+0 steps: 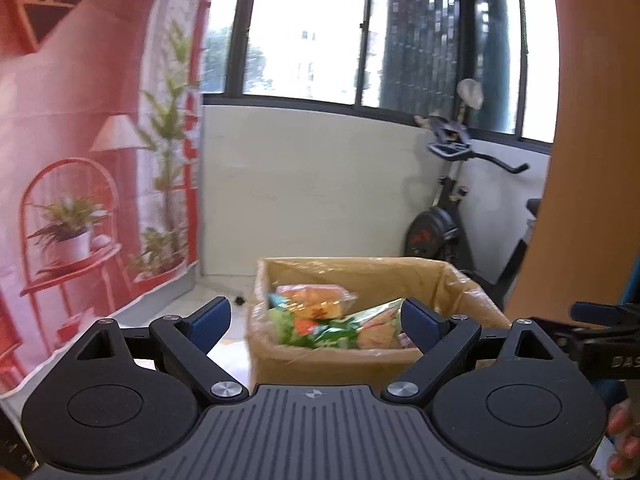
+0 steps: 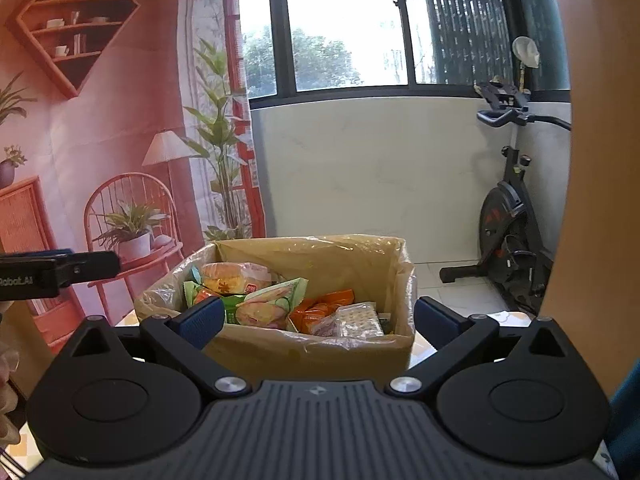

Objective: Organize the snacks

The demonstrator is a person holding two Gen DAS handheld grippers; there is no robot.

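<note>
— In the cardboard box (image 2: 280, 344), what is being hidden?
— Snack packets (image 2: 256, 304) are lying inside; lower ones are being covered. Both grippers' fingers (image 1: 420, 324) (image 2: 200, 320) are being held apart, empty.

Left gripper (image 1: 316, 320) is up and level-ish, tipped slightly down toward the cardboard box (image 1: 320, 354), blue pads wide apart, nothing between them. Right gripper (image 2: 318, 318) sits alongside, same tilt at the box, spread fully, empty too. Fingertips (image 1: 624, 428) curl at its side.
</note>
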